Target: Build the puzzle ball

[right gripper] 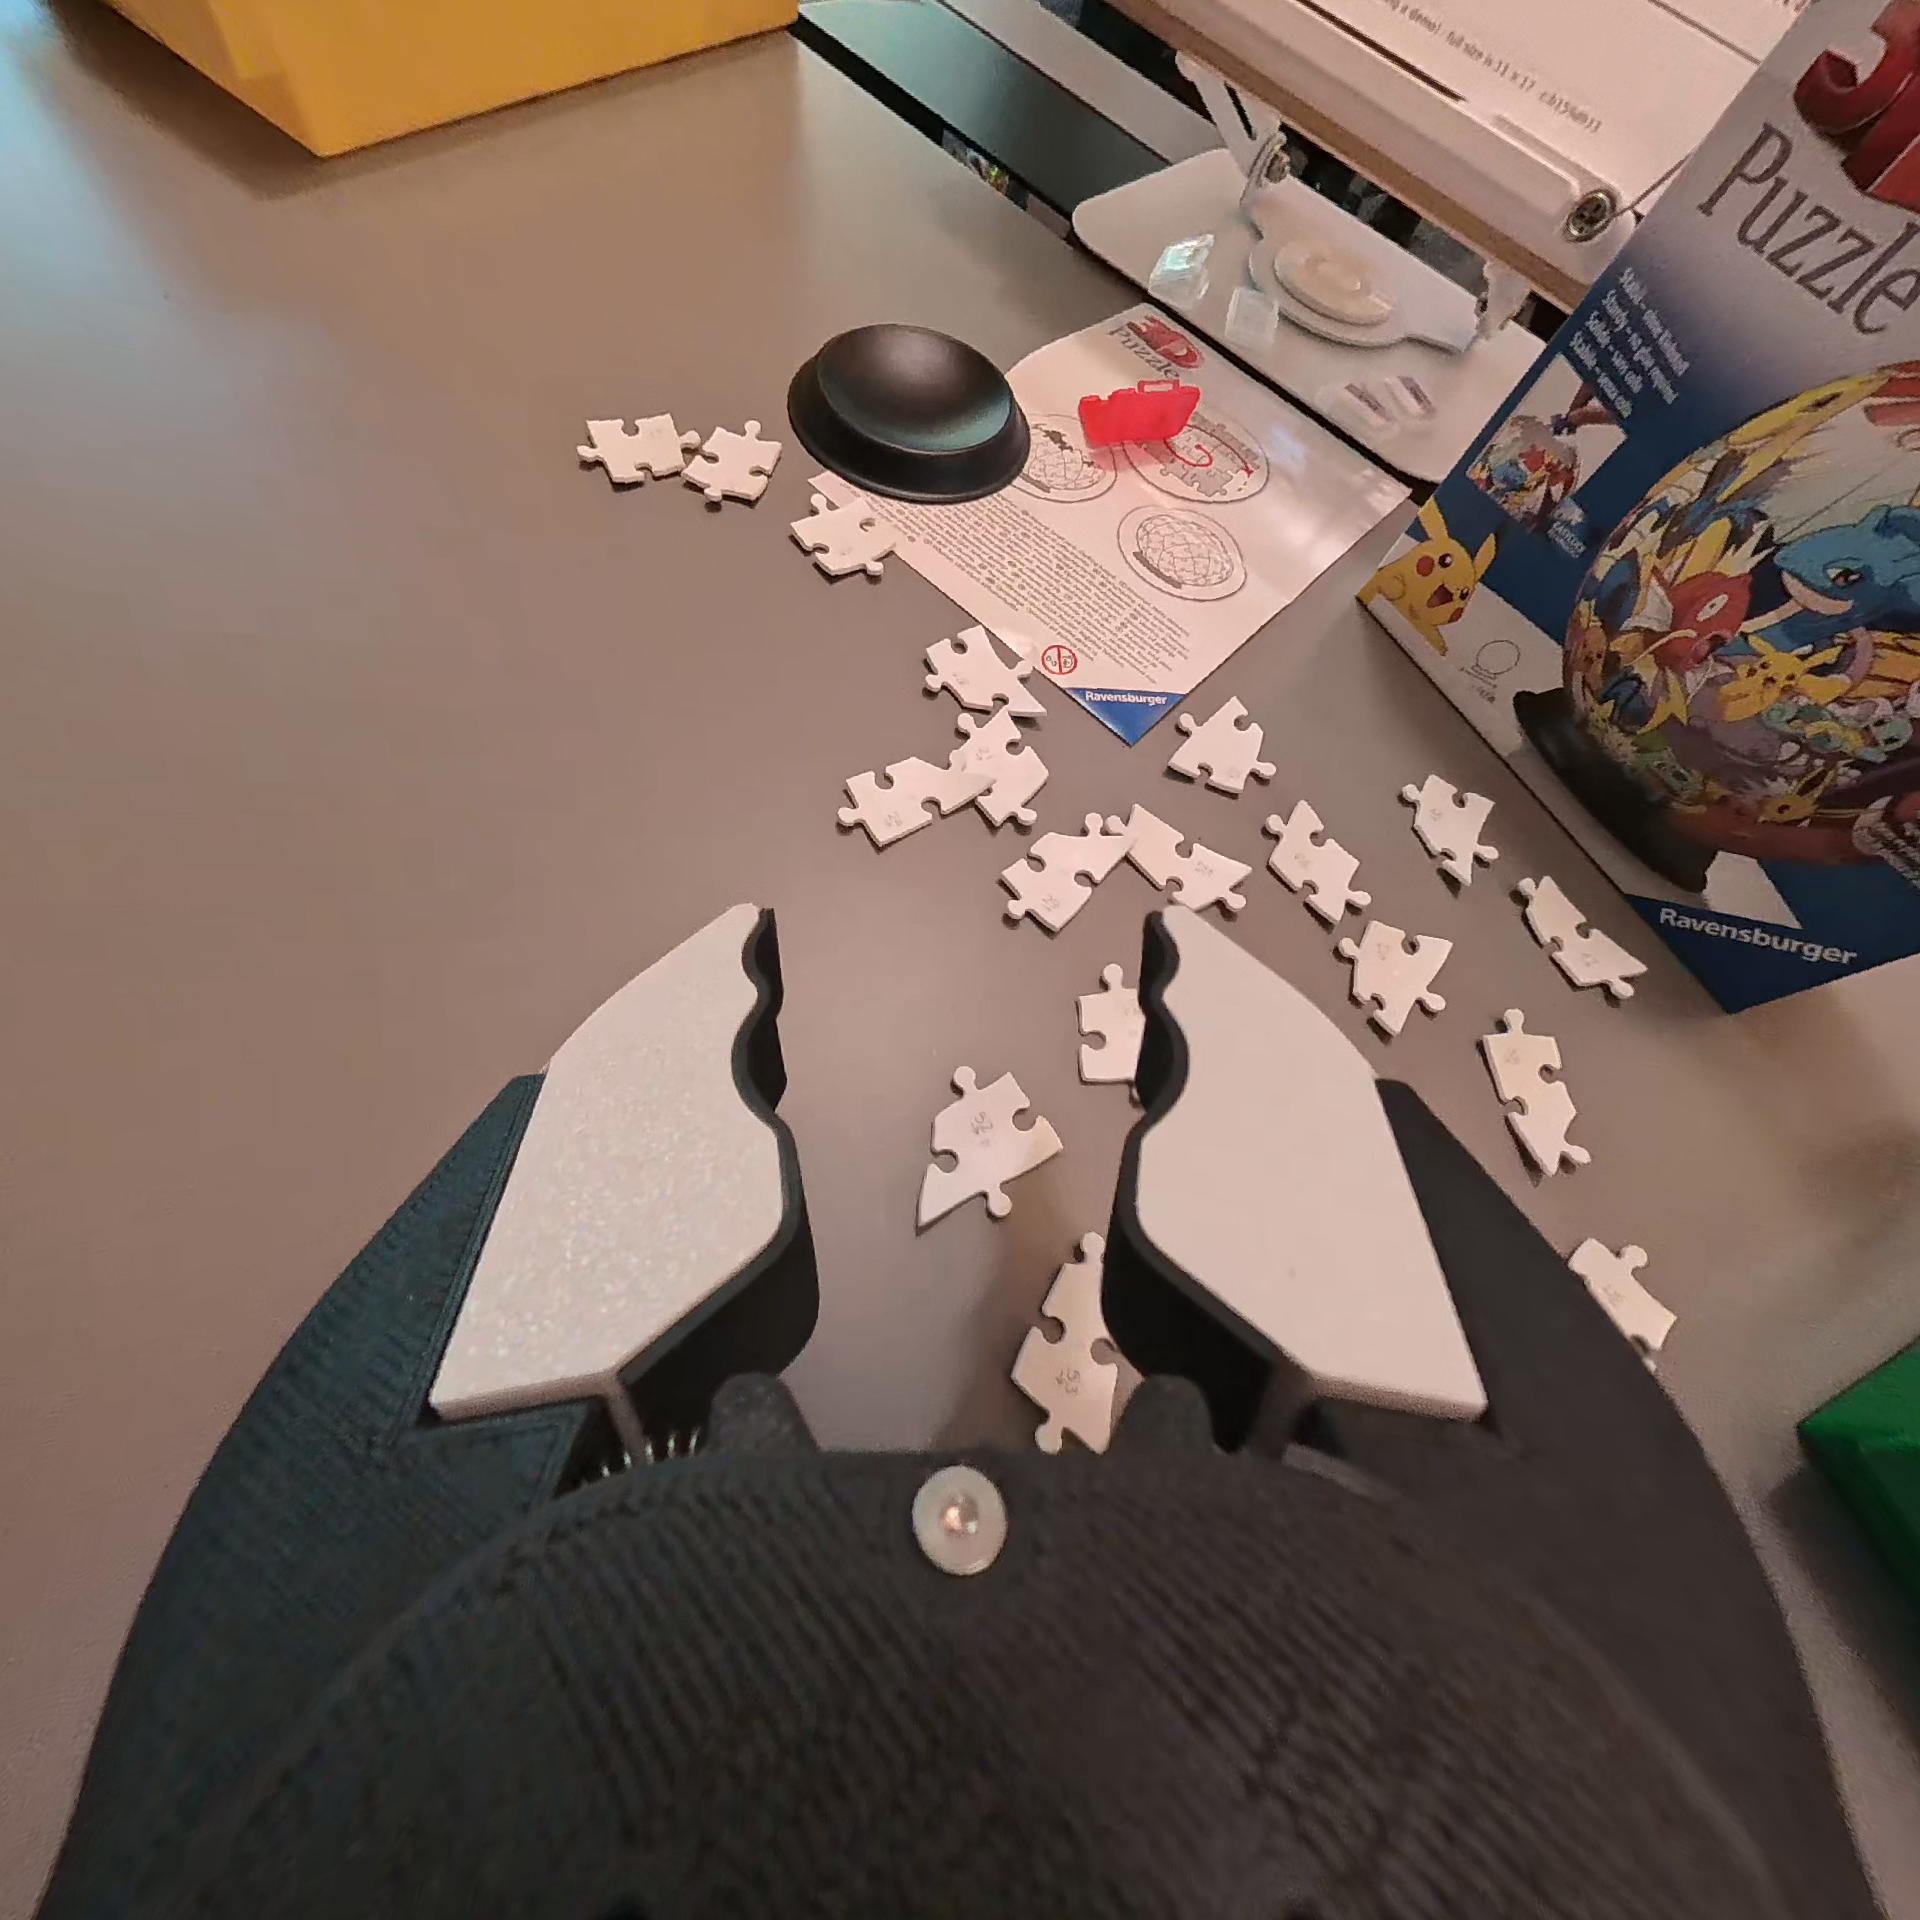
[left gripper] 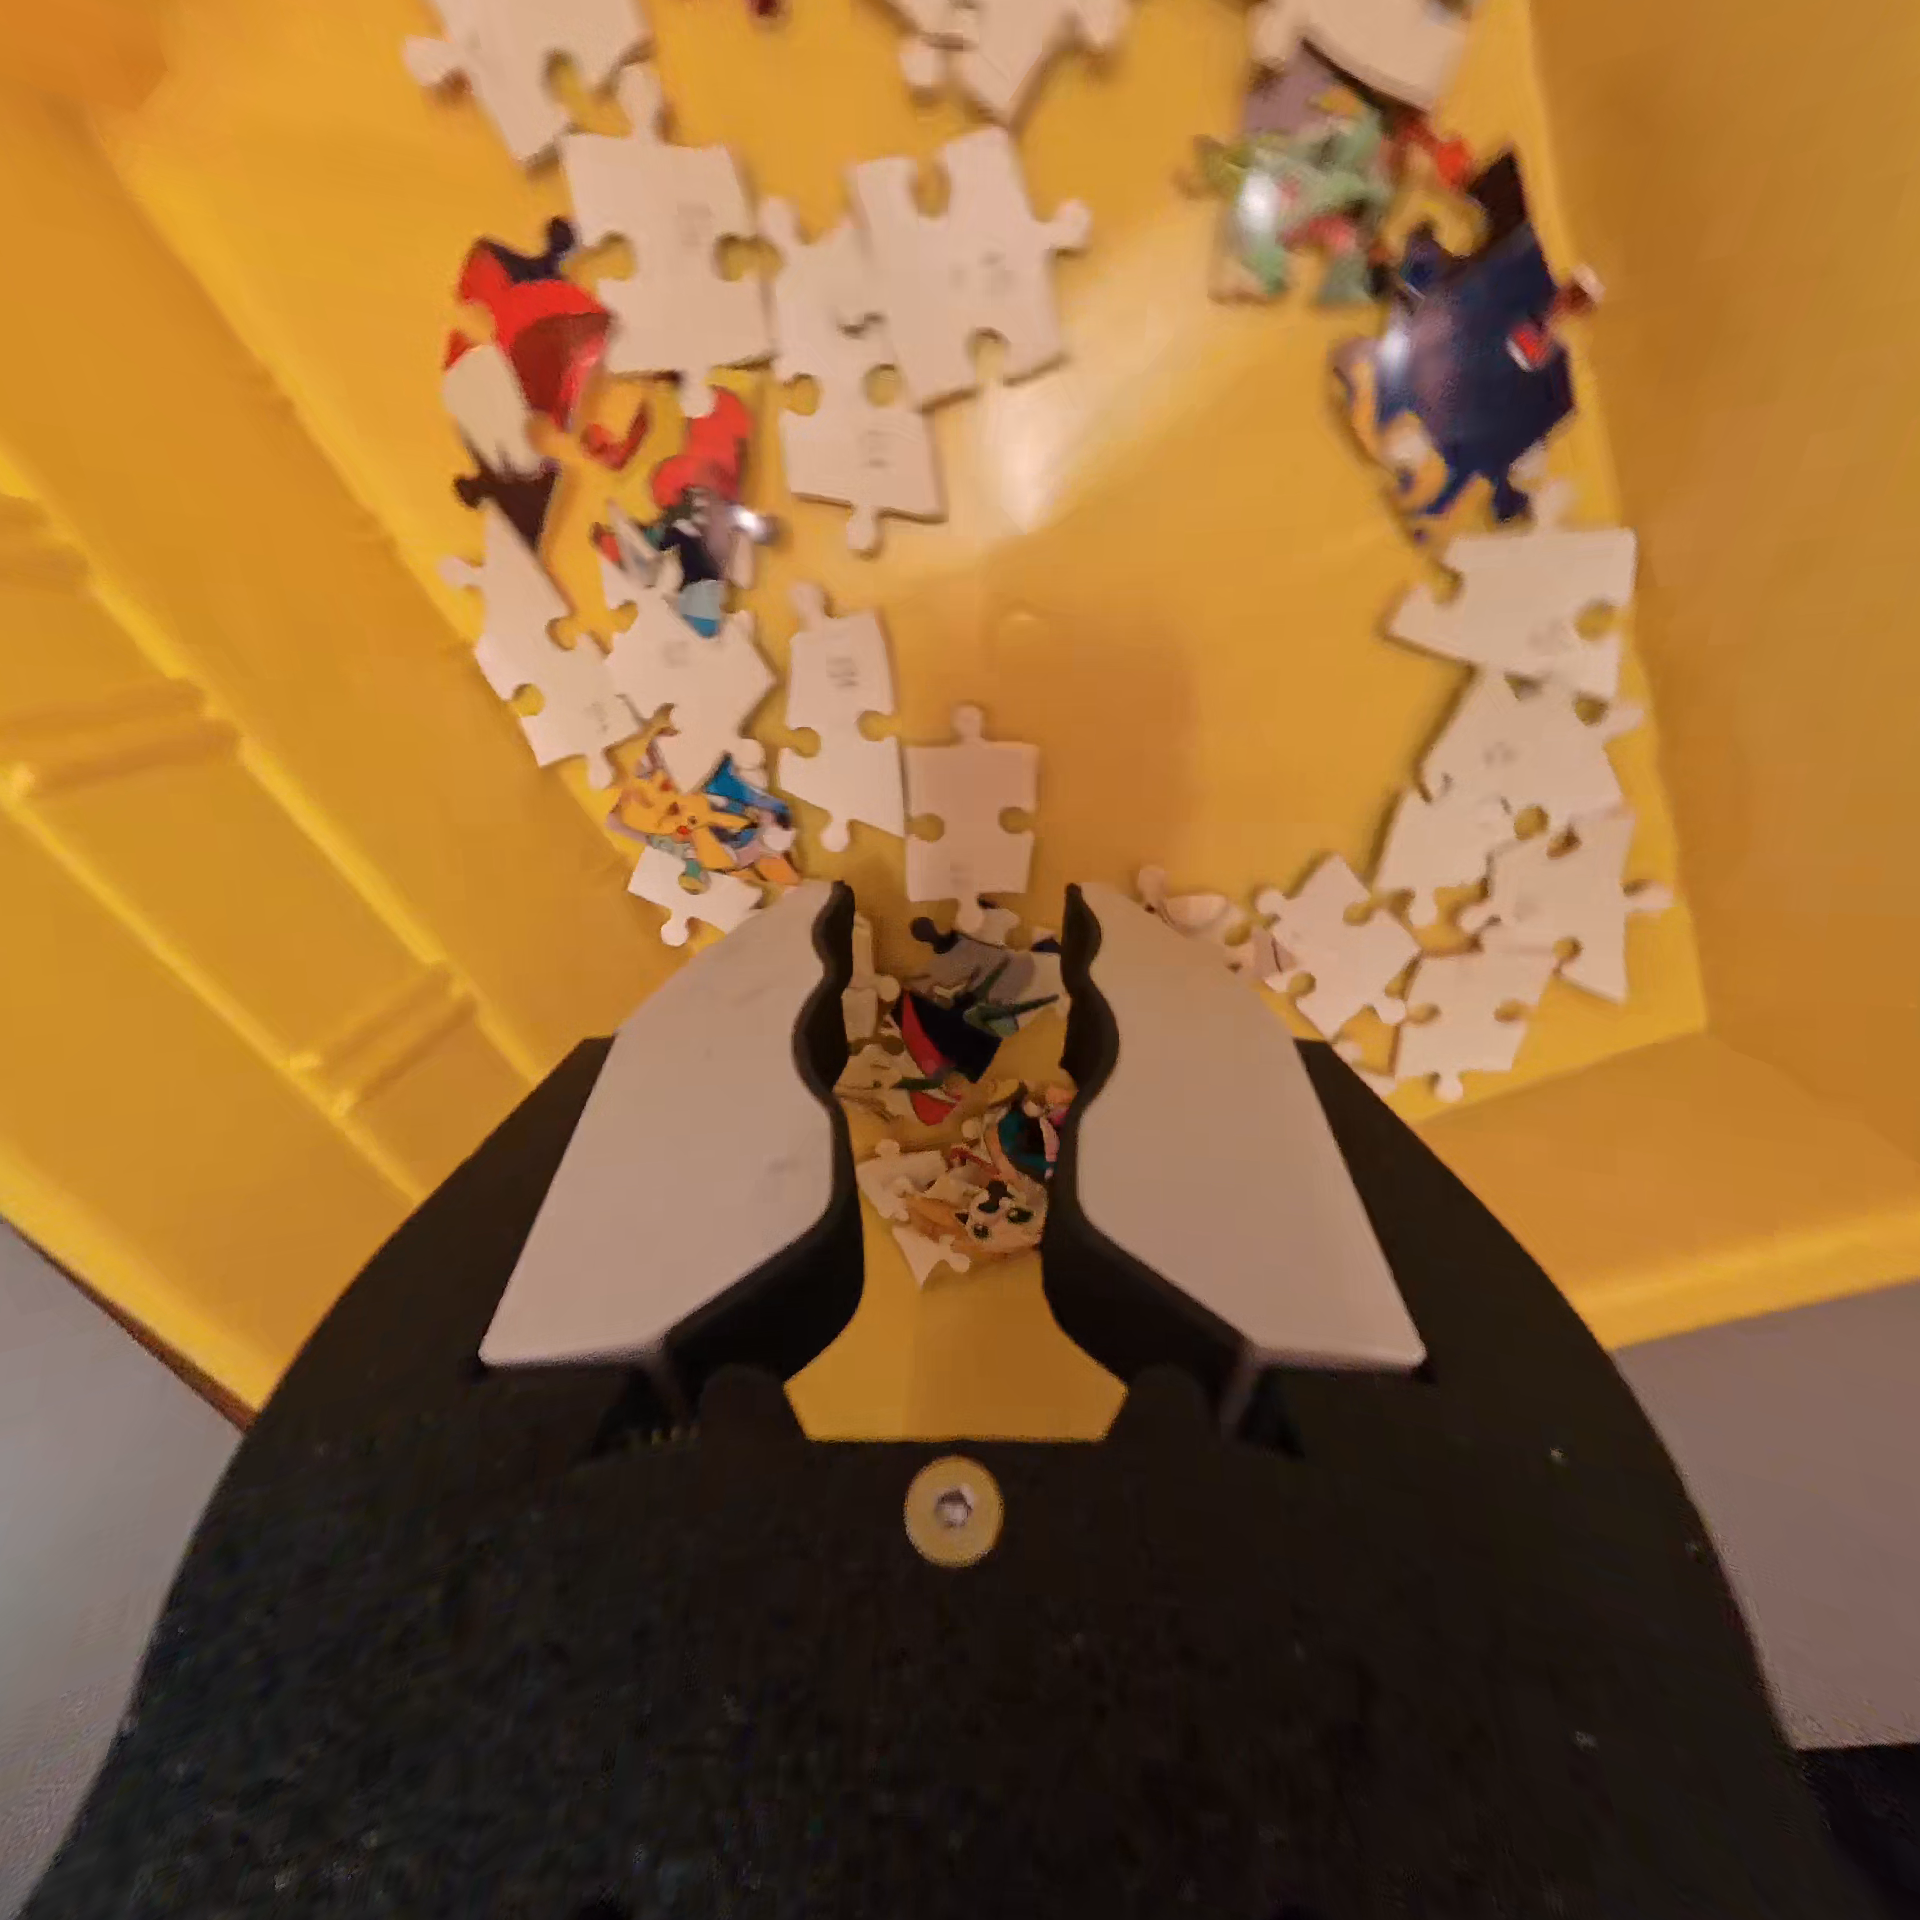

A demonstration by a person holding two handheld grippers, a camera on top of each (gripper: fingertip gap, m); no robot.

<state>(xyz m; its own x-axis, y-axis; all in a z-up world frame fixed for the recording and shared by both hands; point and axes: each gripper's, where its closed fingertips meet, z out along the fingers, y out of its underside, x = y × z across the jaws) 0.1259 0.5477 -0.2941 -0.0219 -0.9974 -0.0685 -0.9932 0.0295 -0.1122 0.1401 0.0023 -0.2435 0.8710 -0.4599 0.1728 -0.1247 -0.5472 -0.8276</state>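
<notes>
Left wrist view: the left claw (left gripper: 951, 935) hung with its jaws narrowly parted and empty over a yellow plastic bin (left gripper: 1195, 644). Loose curved puzzle pieces (left gripper: 971, 821), most white side up and a few showing printed colour, lay ahead of the tips, to either side of them and beneath the gap; none appeared joined into a shell.

Right wrist view: the right claw (right gripper: 961, 951) stood wide apart and held nothing above the grey desk (right gripper: 364, 675). One white face-down piece (right gripper: 985, 1143) lay on the desk directly between the fingers; another (right gripper: 1110, 1023) lay partly hidden behind the right-hand finger. More white pieces (right gripper: 1314, 862) were scattered ahead and to the right. Farther ahead sat a round black plastic stand (right gripper: 904, 416), a folded paper instruction sheet (right gripper: 1143, 520) with a small red plastic part (right gripper: 1138, 416) on it, and, far right, the blue cardboard puzzle box (right gripper: 1683, 644).

Progress, as judged: assembly had not visibly begun. Pieces remained split between bin and desk, the stand was bare, and every join was left to make
</notes>
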